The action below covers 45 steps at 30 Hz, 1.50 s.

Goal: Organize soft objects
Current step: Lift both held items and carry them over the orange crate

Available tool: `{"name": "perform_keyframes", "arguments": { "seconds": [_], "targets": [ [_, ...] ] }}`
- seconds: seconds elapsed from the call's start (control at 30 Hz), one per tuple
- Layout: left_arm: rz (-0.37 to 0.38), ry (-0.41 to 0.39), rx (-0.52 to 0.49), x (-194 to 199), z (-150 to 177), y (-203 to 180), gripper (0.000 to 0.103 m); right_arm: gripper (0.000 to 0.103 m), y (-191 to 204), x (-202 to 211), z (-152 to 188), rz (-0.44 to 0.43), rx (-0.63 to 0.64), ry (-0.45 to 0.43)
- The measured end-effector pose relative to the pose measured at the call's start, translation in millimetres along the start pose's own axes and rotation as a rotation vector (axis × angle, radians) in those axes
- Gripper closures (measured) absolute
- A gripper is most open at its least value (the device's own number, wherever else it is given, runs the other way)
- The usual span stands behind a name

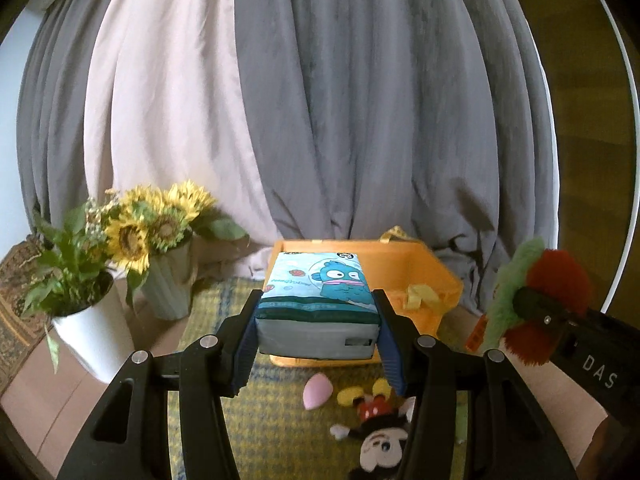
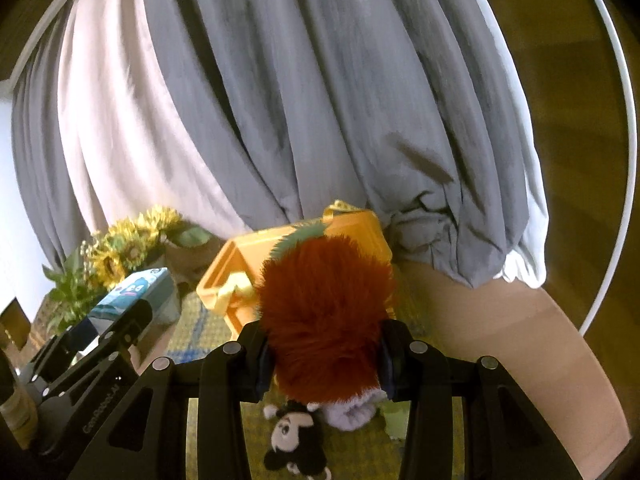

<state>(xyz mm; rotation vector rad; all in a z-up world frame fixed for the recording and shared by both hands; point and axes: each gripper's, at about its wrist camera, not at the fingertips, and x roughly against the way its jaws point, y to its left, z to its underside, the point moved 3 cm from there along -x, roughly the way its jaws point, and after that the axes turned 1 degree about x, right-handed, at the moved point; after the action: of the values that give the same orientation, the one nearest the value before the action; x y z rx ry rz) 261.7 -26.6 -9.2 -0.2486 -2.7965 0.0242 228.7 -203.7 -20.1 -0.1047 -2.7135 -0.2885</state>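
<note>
My left gripper (image 1: 318, 312) is shut on a tissue pack (image 1: 320, 300) printed with a blue cartoon fish, held above the near edge of an open orange box (image 1: 420, 268). My right gripper (image 2: 324, 354) is shut on a fuzzy red and green plush toy (image 2: 324, 304), held in front of the same orange box (image 2: 352, 228). The plush toy (image 1: 552, 284) and right gripper (image 1: 532, 304) show at the right of the left wrist view. The tissue pack (image 2: 136, 292) and left gripper (image 2: 116, 320) show at the left of the right wrist view.
A Mickey Mouse plush (image 1: 380, 440) and a pink sponge (image 1: 318, 390) lie on a yellow-green mat (image 1: 272, 400) below the grippers. A sunflower vase (image 1: 168, 280) and a white plant pot (image 1: 92, 336) stand left. Grey and pink curtains (image 1: 320, 100) hang behind.
</note>
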Motion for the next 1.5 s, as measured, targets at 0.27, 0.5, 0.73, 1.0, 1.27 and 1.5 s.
{"name": "perform_keyframes", "arguments": {
  "seconds": [0.27,0.5,0.73,1.0,1.27,1.5],
  "targets": [
    [0.031,-0.039,-0.011,-15.6,-16.0,-3.1,0.052,0.061,1.4,-11.0,-16.8,0.005,-0.014,-0.051],
    [0.035,-0.052,-0.024,-43.0,-30.4,-2.9,0.052,0.061,2.5,-32.9,-34.4,-0.002,-0.009,-0.075],
    [0.033,-0.034,-0.046,-72.0,-33.9,0.1,0.052,0.061,1.5,-68.5,-48.2,0.000,-0.007,-0.066],
    [0.027,-0.039,-0.065,-104.0,-41.3,1.7,0.052,0.061,1.4,-103.8,-62.7,0.006,0.014,-0.058],
    [0.033,-0.020,-0.072,-136.6,-46.6,2.9,0.052,0.061,6.8,-136.9,-74.8,0.001,0.042,-0.047],
    [0.017,-0.001,-0.111,-166.0,-45.0,-0.4,0.052,0.061,5.8,-176.2,-75.0,-0.002,0.060,0.015]
  ]
}}
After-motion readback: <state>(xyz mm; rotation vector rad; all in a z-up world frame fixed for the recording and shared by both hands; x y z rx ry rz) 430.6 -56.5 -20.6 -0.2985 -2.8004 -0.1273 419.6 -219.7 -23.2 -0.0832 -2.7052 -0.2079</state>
